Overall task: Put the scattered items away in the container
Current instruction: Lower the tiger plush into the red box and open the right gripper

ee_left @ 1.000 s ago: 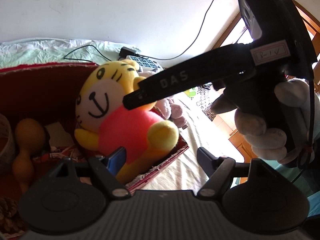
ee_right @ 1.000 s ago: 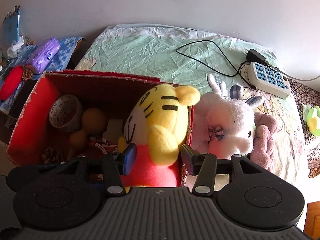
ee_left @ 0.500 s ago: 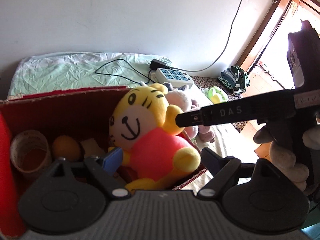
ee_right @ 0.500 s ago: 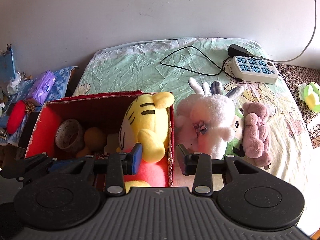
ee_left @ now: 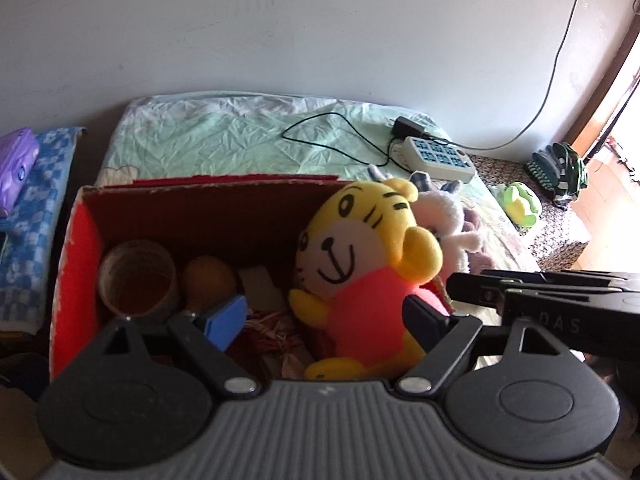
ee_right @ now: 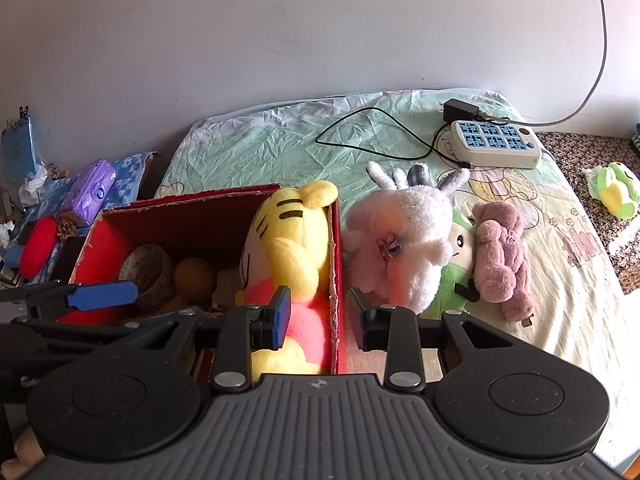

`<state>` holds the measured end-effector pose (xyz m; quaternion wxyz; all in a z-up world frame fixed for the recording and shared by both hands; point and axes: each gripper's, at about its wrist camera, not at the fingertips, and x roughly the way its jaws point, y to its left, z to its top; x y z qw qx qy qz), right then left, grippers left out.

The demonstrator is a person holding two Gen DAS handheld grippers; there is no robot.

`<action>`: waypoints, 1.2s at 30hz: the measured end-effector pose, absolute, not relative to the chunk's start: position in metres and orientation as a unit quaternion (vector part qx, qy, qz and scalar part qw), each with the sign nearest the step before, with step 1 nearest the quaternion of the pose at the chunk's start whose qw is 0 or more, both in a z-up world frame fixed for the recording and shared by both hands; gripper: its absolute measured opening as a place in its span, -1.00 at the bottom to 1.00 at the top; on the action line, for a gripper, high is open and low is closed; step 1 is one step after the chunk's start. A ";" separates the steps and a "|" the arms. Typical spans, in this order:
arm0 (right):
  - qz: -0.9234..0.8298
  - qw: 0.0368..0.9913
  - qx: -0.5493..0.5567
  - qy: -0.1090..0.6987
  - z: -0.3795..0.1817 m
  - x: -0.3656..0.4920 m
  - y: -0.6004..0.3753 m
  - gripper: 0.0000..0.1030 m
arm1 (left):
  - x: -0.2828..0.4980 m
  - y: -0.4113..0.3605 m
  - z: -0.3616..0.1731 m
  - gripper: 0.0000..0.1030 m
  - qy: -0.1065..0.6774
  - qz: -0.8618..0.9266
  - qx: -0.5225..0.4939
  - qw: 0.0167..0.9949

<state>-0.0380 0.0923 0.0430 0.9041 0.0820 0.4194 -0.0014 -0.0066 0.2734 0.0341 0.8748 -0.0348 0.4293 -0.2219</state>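
A yellow, black-striped tiger toy (ee_left: pixel 360 256) in pink sits in a red box (ee_left: pixel 80 240) beside a white rabbit (ee_right: pixel 404 240).

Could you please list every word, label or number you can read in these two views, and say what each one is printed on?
"DAS": on the side of the right gripper, seen from the left wrist view.
Purple packet: a blue oval logo, too blurred to read.
Roll of tape in the red box: faint print on its rim, too small to read.
Bedsheet: pink lettering, not legible.

Fuzzy plush tiger (ee_left: pixel 360 256), matt cardboard box (ee_left: pixel 224 200)
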 end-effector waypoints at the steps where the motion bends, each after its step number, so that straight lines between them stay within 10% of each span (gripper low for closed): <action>1: 0.000 0.904 0.083 0.420 0.042 -0.040 0.093 -0.34 | -0.008 0.273 0.033 0.65 0.430 -0.214 -0.032 0.876; 36: 0.050 0.905 0.096 0.411 0.040 -0.051 0.052 -0.34 | -0.024 0.199 0.038 0.74 0.419 -0.033 0.062 0.905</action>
